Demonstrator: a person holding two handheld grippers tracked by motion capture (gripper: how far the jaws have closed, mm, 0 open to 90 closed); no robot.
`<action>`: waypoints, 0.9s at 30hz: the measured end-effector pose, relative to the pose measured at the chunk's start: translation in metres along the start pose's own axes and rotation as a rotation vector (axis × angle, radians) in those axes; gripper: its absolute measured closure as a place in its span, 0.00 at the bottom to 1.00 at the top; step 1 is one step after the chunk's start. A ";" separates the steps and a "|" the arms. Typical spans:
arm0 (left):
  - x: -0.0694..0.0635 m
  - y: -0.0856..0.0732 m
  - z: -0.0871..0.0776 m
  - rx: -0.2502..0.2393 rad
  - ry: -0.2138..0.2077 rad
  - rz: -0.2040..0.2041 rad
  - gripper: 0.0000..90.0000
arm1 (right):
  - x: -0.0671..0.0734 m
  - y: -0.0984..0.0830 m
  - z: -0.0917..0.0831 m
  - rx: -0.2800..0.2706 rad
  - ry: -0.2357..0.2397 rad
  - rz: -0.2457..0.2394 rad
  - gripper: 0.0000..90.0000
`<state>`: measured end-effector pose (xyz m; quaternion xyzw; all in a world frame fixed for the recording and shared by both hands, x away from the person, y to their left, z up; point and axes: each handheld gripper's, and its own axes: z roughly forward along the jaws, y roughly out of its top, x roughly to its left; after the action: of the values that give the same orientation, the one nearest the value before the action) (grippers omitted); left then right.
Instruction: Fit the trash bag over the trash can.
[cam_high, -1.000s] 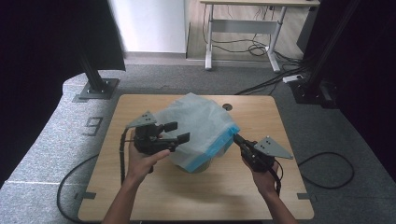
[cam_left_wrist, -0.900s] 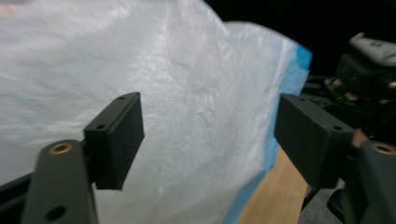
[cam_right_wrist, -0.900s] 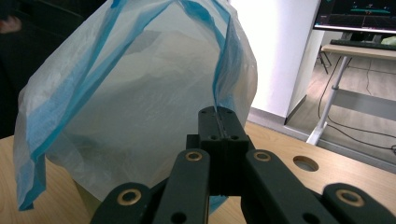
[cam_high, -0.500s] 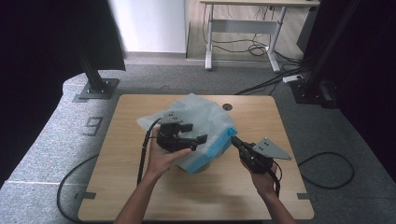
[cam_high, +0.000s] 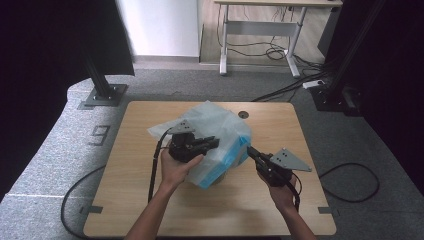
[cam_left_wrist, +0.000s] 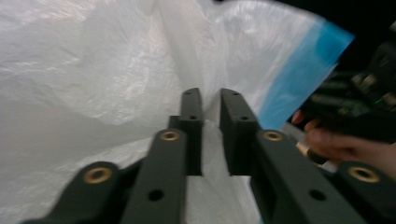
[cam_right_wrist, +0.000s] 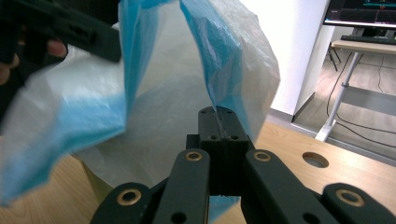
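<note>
While the high view puts the plastic bag (cam_high: 215, 135) at the centre of the desk (cam_high: 310, 135), the left tool (cam_left_wrist: 211, 100) view shows its jaws, just closing, pinching a white fold. At lower middle of the right tool (cam_right_wrist: 217, 116) view, jaws pressed together nip the bag's blue rim.

Grey carpet (cam_high: 60, 165) surrounds the wooden counter (cam_high: 145, 200); at twelve o'clock a white desk (cam_high: 260, 22) stands over what seem tangled cables (cam_high: 280, 52).
</note>
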<state>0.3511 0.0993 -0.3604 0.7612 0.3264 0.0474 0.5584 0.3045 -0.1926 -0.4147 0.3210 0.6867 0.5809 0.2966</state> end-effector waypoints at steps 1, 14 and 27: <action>0.001 0.000 0.000 -0.003 -0.004 -0.001 0.96 | -0.001 -0.001 0.000 0.001 -0.001 0.003 0.99; 0.012 0.000 -0.009 -0.161 -0.054 -0.055 1.00 | -0.021 -0.014 -0.002 0.031 -0.046 0.042 0.99; 0.026 0.001 -0.010 -0.212 -0.076 -0.115 1.00 | -0.024 -0.022 -0.004 0.045 -0.062 0.026 0.99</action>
<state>0.3674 0.1219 -0.3635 0.6791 0.3412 0.0204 0.6496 0.3143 -0.2160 -0.4355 0.3543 0.6859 0.5588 0.3029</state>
